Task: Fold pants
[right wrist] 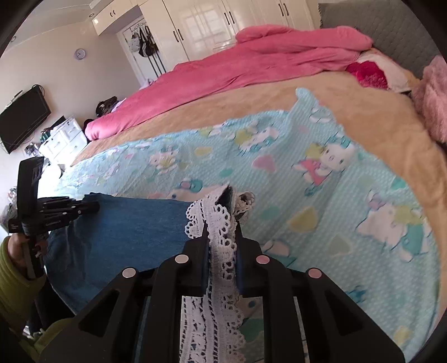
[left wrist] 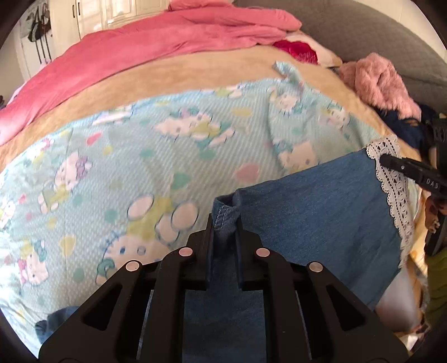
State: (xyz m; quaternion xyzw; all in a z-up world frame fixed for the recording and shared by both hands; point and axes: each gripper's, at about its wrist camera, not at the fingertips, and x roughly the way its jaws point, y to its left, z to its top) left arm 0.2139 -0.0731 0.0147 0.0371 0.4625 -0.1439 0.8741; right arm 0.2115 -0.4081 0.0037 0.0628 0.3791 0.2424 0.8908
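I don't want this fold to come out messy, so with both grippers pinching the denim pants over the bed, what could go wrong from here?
1. The right gripper pinches mostly the lace trim, which could stretch or tear under tension.
2. The left gripper holds only a small bunch of the pants at a stitched seam, so it may slip out.
3. Dragging could wrinkle the loose blue blanket beneath.

Cartoon-print sheet beside pink duvet, white wardrobe behind.

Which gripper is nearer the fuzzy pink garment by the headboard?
Right. The right gripper pinches the pants' lace hem on the fuzzy pink garment side; the left gripper clamps the denim edge farther away.
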